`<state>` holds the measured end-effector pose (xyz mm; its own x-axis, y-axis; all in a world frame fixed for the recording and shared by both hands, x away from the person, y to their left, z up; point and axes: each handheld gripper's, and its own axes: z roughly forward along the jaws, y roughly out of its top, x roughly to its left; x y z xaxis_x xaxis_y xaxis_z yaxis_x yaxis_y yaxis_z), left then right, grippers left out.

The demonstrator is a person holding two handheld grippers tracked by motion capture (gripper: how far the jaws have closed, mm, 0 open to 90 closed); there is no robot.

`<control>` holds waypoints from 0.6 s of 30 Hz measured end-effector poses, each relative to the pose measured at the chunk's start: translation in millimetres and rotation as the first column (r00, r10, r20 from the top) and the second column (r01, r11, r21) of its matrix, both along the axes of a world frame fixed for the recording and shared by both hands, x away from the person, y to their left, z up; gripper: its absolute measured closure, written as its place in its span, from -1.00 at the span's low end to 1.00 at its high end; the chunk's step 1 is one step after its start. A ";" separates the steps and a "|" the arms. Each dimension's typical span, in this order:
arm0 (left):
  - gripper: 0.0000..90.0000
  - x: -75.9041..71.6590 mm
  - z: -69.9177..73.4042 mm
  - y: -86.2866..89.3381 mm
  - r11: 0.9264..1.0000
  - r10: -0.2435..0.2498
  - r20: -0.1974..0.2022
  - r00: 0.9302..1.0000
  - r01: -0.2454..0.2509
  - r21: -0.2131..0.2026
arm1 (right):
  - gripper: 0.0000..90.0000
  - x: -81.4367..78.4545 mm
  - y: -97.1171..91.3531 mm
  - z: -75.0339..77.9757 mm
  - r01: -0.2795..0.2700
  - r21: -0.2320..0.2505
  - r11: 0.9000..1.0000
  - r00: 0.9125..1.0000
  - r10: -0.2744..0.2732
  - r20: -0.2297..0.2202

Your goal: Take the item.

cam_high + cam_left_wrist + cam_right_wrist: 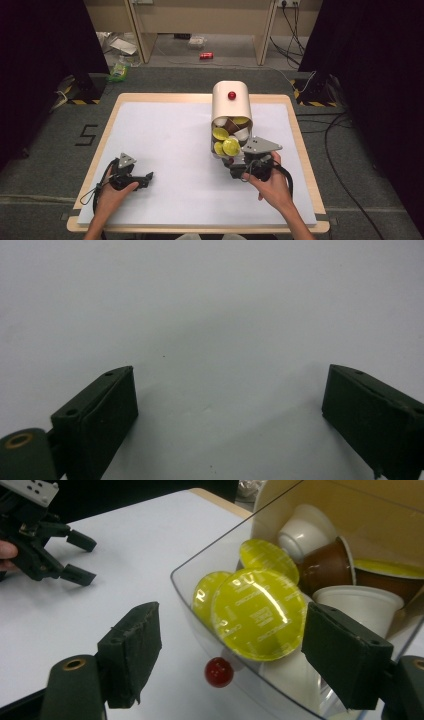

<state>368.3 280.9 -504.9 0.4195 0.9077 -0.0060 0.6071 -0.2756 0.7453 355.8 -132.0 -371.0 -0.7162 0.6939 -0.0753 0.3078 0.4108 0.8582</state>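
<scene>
A cream container [231, 107] with a red knob [231, 95] lies on the white sheet, its clear bin [210, 550] towards me. The bin holds yellow-lidded capsules [257, 615], a white capsule [305, 530] and a brown one [327, 565]. My right gripper [237, 655] is open at the bin's near end [232, 162]. One jaw is outside the clear wall and the other is by the capsules, and neither pad presses on anything. A small red ball [219, 672] sits low by the clear wall. My left gripper [230, 410] is open over bare sheet at the front left [147, 177].
The white sheet [175, 135] covers a wooden table [300, 145]. Dark curtains stand at both sides. Cables run over the floor at the right [345, 170]. From the right gripper view the left gripper [87, 557] shows far off at upper left.
</scene>
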 end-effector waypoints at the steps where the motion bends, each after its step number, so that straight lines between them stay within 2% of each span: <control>1: -0.84 0.0 0.0 0.0 1.000 0.000 0.000 1.000 0.000 0.000 | -0.45 2.7 -0.7 2.5 0.013 0.006 1.000 1.000 -0.013 0.005; 4: -0.85 0.0 0.0 0.0 1.000 0.000 0.000 1.000 0.000 0.000 | -0.44 7.4 0.2 4.5 0.027 0.004 1.000 1.000 -0.027 0.014; 18: -0.85 0.0 0.0 0.0 1.000 0.000 0.000 1.000 0.000 0.000 | -0.31 27.0 9.1 3.5 0.064 -0.002 0.998 0.998 -0.064 -0.016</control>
